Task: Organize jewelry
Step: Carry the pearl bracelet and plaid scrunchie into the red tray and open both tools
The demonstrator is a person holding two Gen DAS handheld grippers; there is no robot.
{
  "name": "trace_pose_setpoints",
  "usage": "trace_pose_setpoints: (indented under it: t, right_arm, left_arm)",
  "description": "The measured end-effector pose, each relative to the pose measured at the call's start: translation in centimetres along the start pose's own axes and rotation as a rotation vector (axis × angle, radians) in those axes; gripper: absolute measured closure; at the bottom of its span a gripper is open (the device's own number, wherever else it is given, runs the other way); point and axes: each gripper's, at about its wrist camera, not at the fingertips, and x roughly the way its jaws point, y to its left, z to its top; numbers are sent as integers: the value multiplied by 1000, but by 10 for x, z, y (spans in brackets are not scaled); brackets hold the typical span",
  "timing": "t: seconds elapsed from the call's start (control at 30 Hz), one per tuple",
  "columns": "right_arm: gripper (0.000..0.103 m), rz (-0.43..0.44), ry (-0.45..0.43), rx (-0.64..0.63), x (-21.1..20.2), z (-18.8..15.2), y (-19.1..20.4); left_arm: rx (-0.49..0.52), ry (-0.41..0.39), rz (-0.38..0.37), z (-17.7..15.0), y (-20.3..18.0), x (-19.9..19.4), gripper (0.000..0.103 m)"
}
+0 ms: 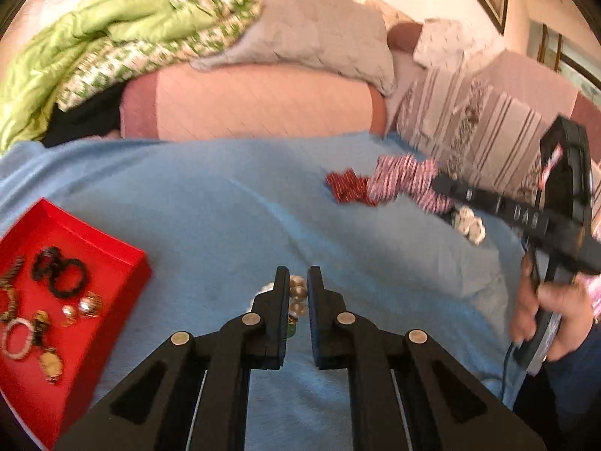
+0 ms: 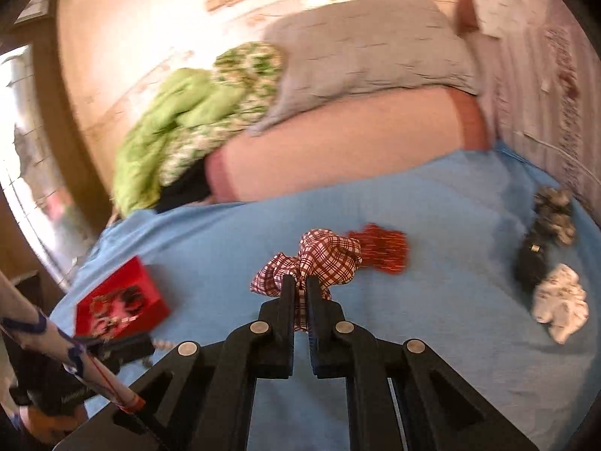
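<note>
The left gripper (image 1: 298, 282) is clamped on a pearl-beaded bracelet (image 1: 296, 295) above the blue bedspread (image 1: 225, 206), right of the red cardboard tray (image 1: 124, 259). The right gripper (image 2: 299, 289), angled downward, is pinched on a red-and-white plaid fabric scrunchie (image 2: 326, 259), held by a hand (image 1: 552, 312).

Blue bed sheet (image 1: 233, 203): open, bare stretch from centre to 12 o'clock. Red tray (image 1: 112, 259) blocks 9 o'clock, pillow stack (image 1: 263, 105) closes 12 o'clock. Red scrunchie (image 2: 379, 248) lies at 1 o'clock in the right view, with black pouch (image 2: 529, 263) and white scrunchie (image 2: 559, 304) at 3 o'clock; bare sheet between.
</note>
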Motion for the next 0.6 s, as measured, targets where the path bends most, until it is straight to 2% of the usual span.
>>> trace_pose_setpoints:
  t: [0.3,0.6]
  right_arm:
    - [97,148,46,-39,20,-13,59]
    - [97,274,92,-108,44,-25,139]
  left_arm:
    - [-75,-107,64,10,45,-62,94]
    - [-178,-137,163,-10,112,-109,94]
